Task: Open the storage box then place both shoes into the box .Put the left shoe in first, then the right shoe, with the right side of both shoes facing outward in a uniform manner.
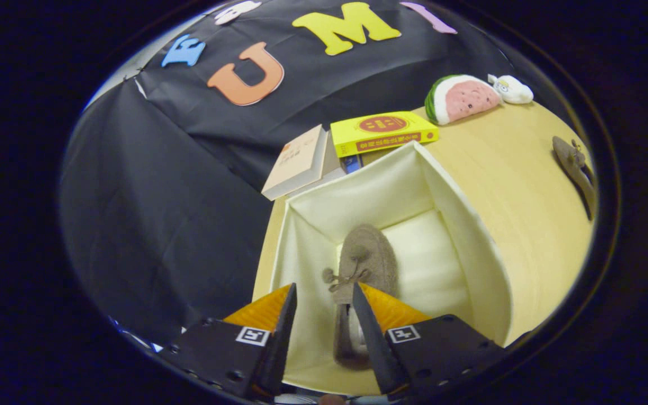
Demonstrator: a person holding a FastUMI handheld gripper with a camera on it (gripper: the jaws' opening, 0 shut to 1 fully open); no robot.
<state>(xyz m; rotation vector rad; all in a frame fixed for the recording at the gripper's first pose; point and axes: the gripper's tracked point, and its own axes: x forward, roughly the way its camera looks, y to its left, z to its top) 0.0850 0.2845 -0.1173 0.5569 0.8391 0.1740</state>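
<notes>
- While the gripper (pixel 324 315) hangs over the open storage box (pixel 470 236), its fingers stand apart, gripping nothing.
- One tan shoe (pixel 364 264) lies inside the box, toe away, heel between the fingers and below them.
- Second shoe (pixel 574 166) lies on the table (pixel 526 185), well apart.
- Books (pixel 383 132) and plush toys (pixel 462 98) sit beyond the box.

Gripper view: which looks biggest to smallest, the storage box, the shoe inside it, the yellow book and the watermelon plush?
1. Storage box, open.
2. Shoe in the box, between the parted jaws of the gripper.
3. Yellow book and watermelon plush look alike in size; both lie farther off, so unranked.
</notes>
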